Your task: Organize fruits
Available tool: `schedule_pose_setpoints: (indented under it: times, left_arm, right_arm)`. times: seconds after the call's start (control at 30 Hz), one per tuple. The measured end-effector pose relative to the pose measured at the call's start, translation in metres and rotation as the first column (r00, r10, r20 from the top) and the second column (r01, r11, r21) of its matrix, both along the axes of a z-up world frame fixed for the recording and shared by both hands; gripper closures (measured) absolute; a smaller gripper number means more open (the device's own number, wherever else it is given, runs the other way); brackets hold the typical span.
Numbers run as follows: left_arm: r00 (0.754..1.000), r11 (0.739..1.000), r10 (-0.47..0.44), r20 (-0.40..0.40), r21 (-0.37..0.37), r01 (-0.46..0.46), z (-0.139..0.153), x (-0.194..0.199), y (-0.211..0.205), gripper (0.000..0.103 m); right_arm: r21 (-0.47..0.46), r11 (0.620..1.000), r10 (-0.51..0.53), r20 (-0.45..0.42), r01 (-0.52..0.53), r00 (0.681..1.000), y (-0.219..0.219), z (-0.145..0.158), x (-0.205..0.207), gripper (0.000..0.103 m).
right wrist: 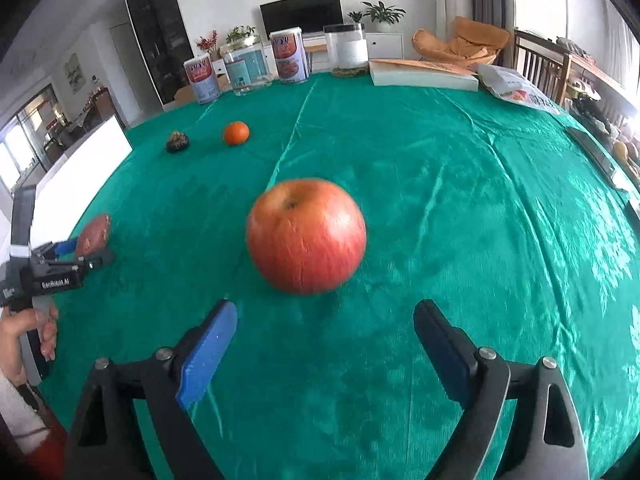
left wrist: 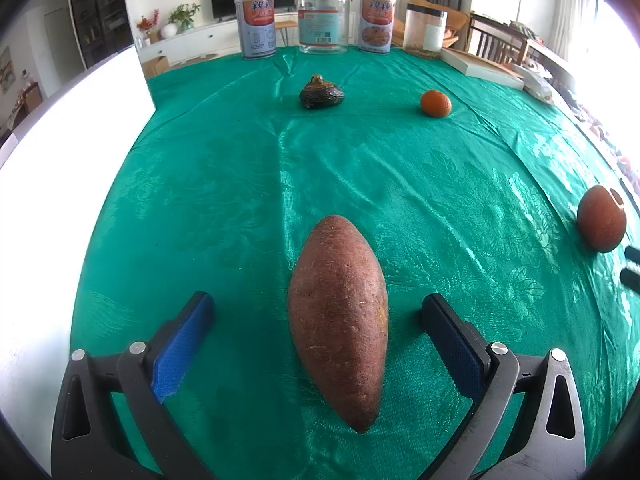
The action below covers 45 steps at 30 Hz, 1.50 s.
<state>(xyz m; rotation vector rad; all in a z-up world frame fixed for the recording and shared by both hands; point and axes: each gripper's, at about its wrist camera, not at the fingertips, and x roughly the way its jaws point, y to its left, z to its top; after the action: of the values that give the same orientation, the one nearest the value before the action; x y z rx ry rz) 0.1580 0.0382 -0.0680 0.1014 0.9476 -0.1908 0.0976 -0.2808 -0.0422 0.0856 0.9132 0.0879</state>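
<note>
A reddish-brown sweet potato (left wrist: 339,320) lies lengthwise on the green tablecloth (left wrist: 224,184) between the spread fingers of my left gripper (left wrist: 318,314), which is open and not touching it. A red apple (right wrist: 306,236) sits just ahead of my open right gripper (right wrist: 324,320), beyond its fingertips. The apple also shows at the right edge of the left wrist view (left wrist: 601,218). An orange tangerine (left wrist: 435,103) and a dark wrinkled avocado (left wrist: 321,93) lie farther back. The left gripper (right wrist: 86,254) and sweet potato (right wrist: 94,234) show at left in the right wrist view.
Two tins (left wrist: 256,26), a glass jar (left wrist: 323,20) and a plastic jar (left wrist: 425,28) stand along the far table edge. A white book (right wrist: 424,74) and a snack bag (right wrist: 520,88) lie at the back right. A white board (left wrist: 60,208) stands left.
</note>
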Motion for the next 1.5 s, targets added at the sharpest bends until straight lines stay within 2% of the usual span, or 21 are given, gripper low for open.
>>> schedule_pose_setpoints:
  times: [0.1, 0.2, 0.23, 0.3, 0.4, 0.43, 0.47, 0.53, 0.63, 0.67, 0.7, 0.73, 0.77, 0.8, 0.93, 0.97, 1.03, 1.07, 1.2, 1.47, 1.5]
  left_arm:
    - [1.0, 1.0, 0.0, 0.0, 0.0, 0.0, 0.0, 0.0, 0.0, 0.0]
    - [1.0, 1.0, -0.013, -0.016, -0.005, 0.013, 0.0, 0.001, 0.002, 0.001]
    - [0.998, 0.999, -0.035, -0.044, -0.003, 0.035, 0.001, 0.002, 0.003, 0.001]
    - [0.985, 0.996, -0.084, -0.153, -0.011, 0.083, 0.006, 0.006, 0.006, 0.001]
    - [0.96, 0.977, -0.163, -0.226, -0.173, 0.126, 0.021, 0.0, 0.021, 0.002]
    - [0.961, 0.975, -0.169, -0.218, -0.177, 0.131, 0.026, -0.003, 0.023, 0.002]
    - [0.965, 0.979, -0.166, -0.204, -0.148, 0.137, 0.031, -0.004, 0.022, 0.002]
    - [0.967, 0.984, -0.176, -0.183, -0.039, 0.171, 0.036, -0.004, 0.011, 0.002]
    - [0.97, 0.978, -0.161, -0.184, 0.1, 0.181, 0.033, 0.005, -0.01, 0.003]
    - [0.971, 0.979, -0.152, -0.186, 0.106, 0.174, 0.031, 0.009, -0.014, 0.004]
    - [0.971, 0.981, -0.142, -0.192, 0.102, 0.164, 0.027, 0.01, -0.015, 0.009]
    - [0.97, 0.983, -0.131, -0.205, 0.099, 0.154, 0.024, 0.013, -0.015, 0.025]
    - [0.968, 0.985, -0.117, -0.222, 0.102, 0.142, 0.02, 0.017, -0.015, 0.034]
    - [0.967, 0.986, -0.11, -0.228, 0.096, 0.135, 0.019, 0.019, -0.014, 0.038]
    - [0.972, 0.99, -0.078, -0.221, 0.096, 0.101, 0.018, 0.022, -0.012, 0.039]
    - [0.973, 0.99, -0.077, -0.217, 0.101, 0.101, 0.019, 0.022, -0.013, 0.042]
    - [0.975, 0.989, -0.074, -0.209, 0.109, 0.098, 0.021, 0.019, -0.013, 0.056]
    - [0.977, 0.988, -0.069, -0.202, 0.121, 0.095, 0.021, 0.019, -0.013, 0.059]
    - [0.98, 0.988, -0.064, -0.189, 0.127, 0.089, 0.019, 0.019, -0.015, 0.062]
    - [0.983, 0.987, -0.063, -0.173, 0.135, 0.086, 0.021, 0.014, -0.016, 0.062]
    - [0.983, 0.987, -0.064, -0.17, 0.134, 0.087, 0.021, 0.014, -0.016, 0.062]
  right_arm:
    - [-0.06, 0.998, 0.004, -0.044, -0.007, 0.999, 0.008, -0.012, -0.007, 0.012]
    - [-0.076, 0.997, -0.001, -0.036, -0.002, 0.999, 0.011, -0.014, -0.009, 0.005]
    - [-0.075, 0.997, -0.001, -0.042, -0.002, 0.999, 0.012, -0.015, -0.008, 0.0]
    - [-0.118, 0.993, 0.009, -0.052, -0.016, 0.999, 0.017, -0.019, -0.007, 0.0]
    - [-0.115, 0.993, 0.031, -0.07, -0.039, 0.997, 0.017, -0.018, -0.009, 0.0]
    - [-0.103, 0.994, 0.037, -0.083, -0.046, 0.996, 0.015, -0.016, -0.007, 0.0]
    - [-0.073, 0.996, 0.046, -0.094, -0.053, 0.995, 0.013, -0.015, -0.005, 0.0]
    - [-0.019, 0.998, 0.061, -0.105, -0.064, 0.993, 0.007, -0.009, 0.005, 0.0]
    - [-0.027, 0.996, 0.077, -0.107, -0.081, 0.991, 0.005, 0.006, 0.026, 0.0]
    - [-0.038, 0.994, 0.094, -0.121, -0.099, 0.988, 0.007, 0.01, 0.035, 0.0]
    - [-0.056, 0.992, 0.105, -0.136, -0.113, 0.985, 0.01, 0.013, 0.043, 0.0]
    - [-0.075, 0.99, 0.111, -0.147, -0.123, 0.983, 0.011, 0.015, 0.05, 0.0]
    - [-0.092, 0.987, 0.118, -0.157, -0.134, 0.98, 0.013, 0.017, 0.056, 0.0]
    - [-0.102, 0.984, 0.129, -0.174, -0.148, 0.976, 0.015, 0.018, 0.063, 0.0]
    - [-0.115, 0.979, 0.134, -0.247, -0.167, 0.96, 0.02, 0.012, 0.084, 0.0]
    - [-0.115, 0.979, 0.133, -0.258, -0.167, 0.957, 0.02, 0.011, 0.085, 0.0]
    - [-0.111, 0.979, 0.135, -0.272, -0.17, 0.953, 0.023, 0.009, 0.087, 0.0]
    - [-0.109, 0.979, 0.137, -0.273, -0.172, 0.952, 0.024, 0.009, 0.087, 0.0]
    - [-0.109, 0.977, 0.149, -0.268, -0.184, 0.952, 0.031, 0.012, 0.086, 0.0]
    - [-0.17, 0.963, 0.154, -0.293, -0.209, 0.944, 0.038, 0.01, 0.086, 0.0]
    - [-0.178, 0.961, 0.151, -0.302, -0.212, 0.941, 0.038, 0.008, 0.087, 0.008]
